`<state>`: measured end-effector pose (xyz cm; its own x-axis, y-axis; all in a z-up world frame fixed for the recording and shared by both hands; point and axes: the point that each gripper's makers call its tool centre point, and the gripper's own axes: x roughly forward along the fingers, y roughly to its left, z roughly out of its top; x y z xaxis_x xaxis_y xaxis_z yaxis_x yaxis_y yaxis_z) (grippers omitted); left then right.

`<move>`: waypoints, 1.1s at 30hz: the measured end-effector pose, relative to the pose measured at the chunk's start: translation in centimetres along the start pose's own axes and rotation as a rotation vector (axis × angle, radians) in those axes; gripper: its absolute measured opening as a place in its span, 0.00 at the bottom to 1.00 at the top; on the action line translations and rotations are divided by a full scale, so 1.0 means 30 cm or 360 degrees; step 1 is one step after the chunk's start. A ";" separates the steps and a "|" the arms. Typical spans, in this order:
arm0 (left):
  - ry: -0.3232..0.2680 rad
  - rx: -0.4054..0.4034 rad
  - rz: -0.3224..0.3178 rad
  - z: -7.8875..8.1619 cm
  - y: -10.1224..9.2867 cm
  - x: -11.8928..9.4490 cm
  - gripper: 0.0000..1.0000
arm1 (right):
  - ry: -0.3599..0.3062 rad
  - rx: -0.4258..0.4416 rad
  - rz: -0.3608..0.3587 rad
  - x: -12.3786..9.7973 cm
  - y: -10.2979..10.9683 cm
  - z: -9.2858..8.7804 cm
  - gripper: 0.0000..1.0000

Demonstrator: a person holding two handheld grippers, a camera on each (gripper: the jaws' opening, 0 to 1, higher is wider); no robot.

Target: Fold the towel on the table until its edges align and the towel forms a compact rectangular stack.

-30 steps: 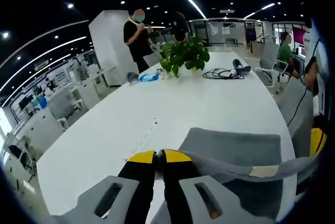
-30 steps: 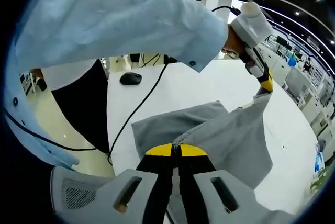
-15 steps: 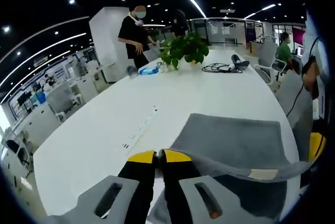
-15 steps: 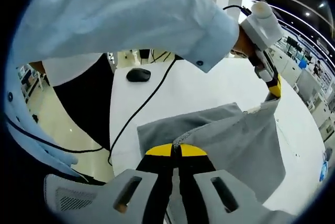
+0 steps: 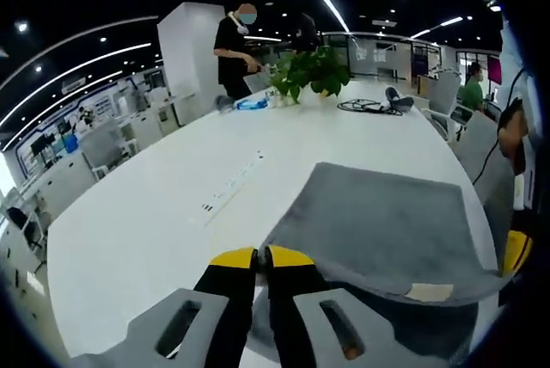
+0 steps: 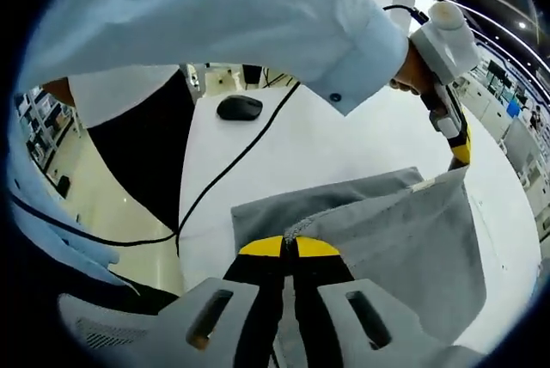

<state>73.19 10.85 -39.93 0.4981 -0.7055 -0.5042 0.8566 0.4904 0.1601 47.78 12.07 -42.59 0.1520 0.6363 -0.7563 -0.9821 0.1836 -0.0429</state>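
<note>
Towel (image 5: 378,222): grey, on the white table (image 5: 172,205), near edge lifted and held taut over the flat part.
Left gripper (image 5: 254,256): fingers pressed together, pinching one towel corner.
Right gripper (image 6: 288,246): fingers closed on the other towel corner.
Plant (image 5: 309,71): far end of the table, beyond the towel.
Mouse (image 6: 240,107): on the table past the towel, a black cable beside it.

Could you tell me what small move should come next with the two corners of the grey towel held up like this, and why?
Probably carry both corners forward together. The left hand-held gripper and right hand-held gripper are each shut on a corner of the grey towel, whose lifted edge hangs above the half lying flat on the white table, short of the far edge.
</note>
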 end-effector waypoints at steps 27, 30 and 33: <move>0.0158 -0.0001 0.0009 -0.190 0.055 0.005 0.02 | 0.0032 0.0022 0.0116 0.170 0.033 -0.037 0.01; 0.0169 -0.0012 0.0021 -0.206 0.057 -0.004 0.02 | 0.0043 0.0021 0.0128 0.183 0.042 -0.044 0.01; 0.0194 -0.0023 0.0026 -0.235 0.050 -0.008 0.02 | 0.0052 0.0027 0.0136 0.192 0.048 -0.052 0.01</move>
<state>73.41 15.36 -45.53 0.4911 -0.6303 -0.6013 0.8462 0.5092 0.1574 47.05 14.83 -48.02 0.0637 0.6255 -0.7776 -0.9892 0.1427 0.0337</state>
